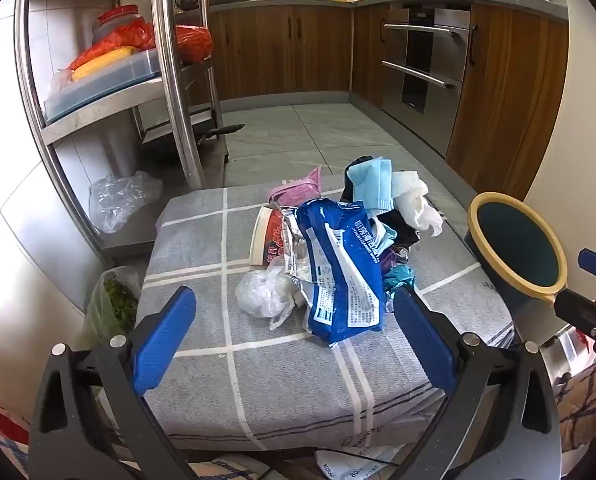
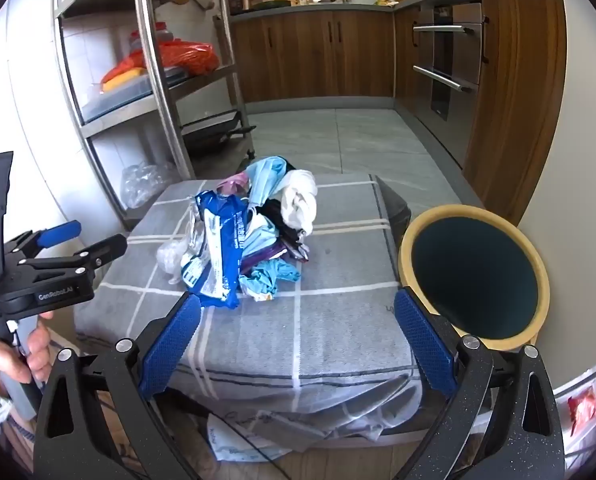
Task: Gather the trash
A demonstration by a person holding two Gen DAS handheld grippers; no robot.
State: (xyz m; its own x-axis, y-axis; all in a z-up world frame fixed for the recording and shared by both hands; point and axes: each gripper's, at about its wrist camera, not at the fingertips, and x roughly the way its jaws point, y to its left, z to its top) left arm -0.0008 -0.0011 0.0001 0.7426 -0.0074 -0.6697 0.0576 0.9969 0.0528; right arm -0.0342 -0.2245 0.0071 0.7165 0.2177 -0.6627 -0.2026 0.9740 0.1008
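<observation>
A pile of trash lies on a table covered by a grey checked cloth [image 1: 281, 380]. It holds a blue wipes packet [image 1: 340, 272], a crumpled clear bag [image 1: 259, 294], a blue face mask [image 1: 372, 186], a white tissue [image 1: 416, 204], a pink wrapper [image 1: 298, 192] and a red-and-white cup [image 1: 263, 240]. The packet [image 2: 217, 256] and tissue [image 2: 298, 200] also show in the right wrist view. My left gripper [image 1: 293, 300] is open and empty, just short of the pile. My right gripper [image 2: 298, 304] is open and empty, in front of the pile. A dark bin with a tan rim [image 2: 474, 276] stands at the table's right edge.
The bin also shows in the left wrist view [image 1: 516, 244]. A steel shelf rack [image 1: 173, 80] with plastic bags stands at the left. Wooden cabinets and an oven [image 1: 426, 64] line the far side. A bag of greens [image 1: 111, 308] sits left of the table.
</observation>
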